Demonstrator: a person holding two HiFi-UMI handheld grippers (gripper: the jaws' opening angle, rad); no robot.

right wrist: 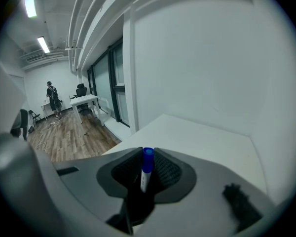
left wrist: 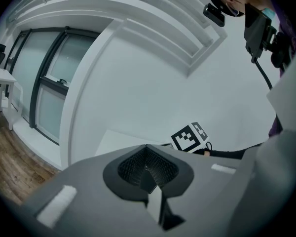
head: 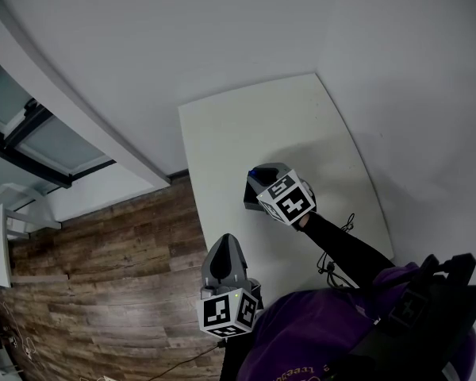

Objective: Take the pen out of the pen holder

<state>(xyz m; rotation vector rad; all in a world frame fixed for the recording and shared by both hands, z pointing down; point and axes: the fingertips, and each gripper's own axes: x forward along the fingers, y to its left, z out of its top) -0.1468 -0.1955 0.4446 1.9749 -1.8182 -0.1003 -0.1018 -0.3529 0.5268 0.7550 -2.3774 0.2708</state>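
Observation:
A pen (right wrist: 146, 167) with a blue cap and white barrel stands upright between the black ribbed pads of my right gripper (right wrist: 147, 176). The pads flank it closely on both sides but do not visibly press on it. In the head view that gripper (head: 259, 181) hangs over a dark pen holder (head: 250, 199) on the white table (head: 246, 125), and the gripper body hides the pen there. My left gripper (head: 224, 246) is held off the table's near left corner, over the floor. Its pads meet with nothing between them (left wrist: 147, 168).
A thin black cable (head: 343, 227) lies on the table beside my right sleeve. Wood floor (head: 111, 252) runs to the left, with a glass wall (head: 40, 137) behind it. In the right gripper view a person (right wrist: 53, 98) stands far off by a white desk (right wrist: 84, 100).

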